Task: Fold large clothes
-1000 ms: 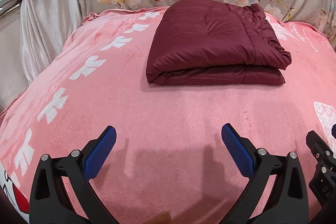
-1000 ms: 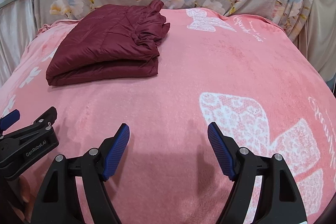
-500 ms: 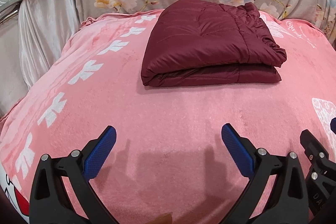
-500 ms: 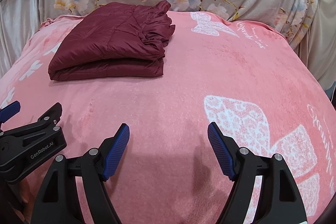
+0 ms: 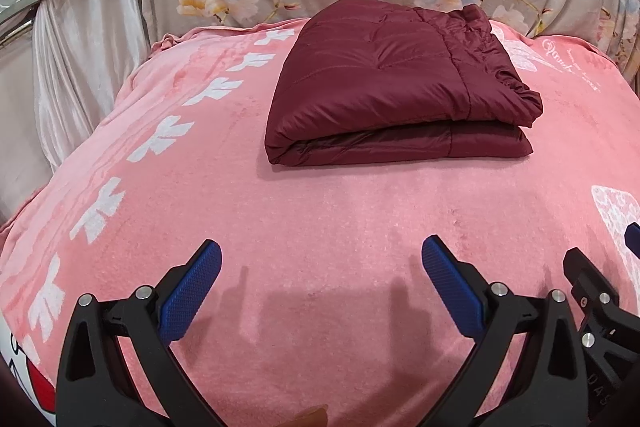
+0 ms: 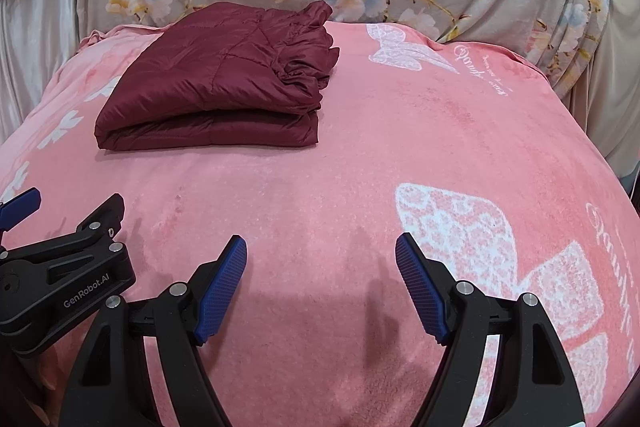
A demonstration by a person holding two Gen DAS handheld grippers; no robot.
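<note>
Left wrist: folded jacket [image 5: 400, 87] mid-blanket [image 5: 320, 211], clear of both edges.

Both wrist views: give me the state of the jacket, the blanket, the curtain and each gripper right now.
jacket: folded into a flat bundle, lying on the blanket, nothing touching it.
blanket: spread over the bed, mostly smooth.
left gripper: open, empty, short of the jacket.
right gripper: open, empty, above bare blanket.
curtain: gathered and tied back with a band.
</note>
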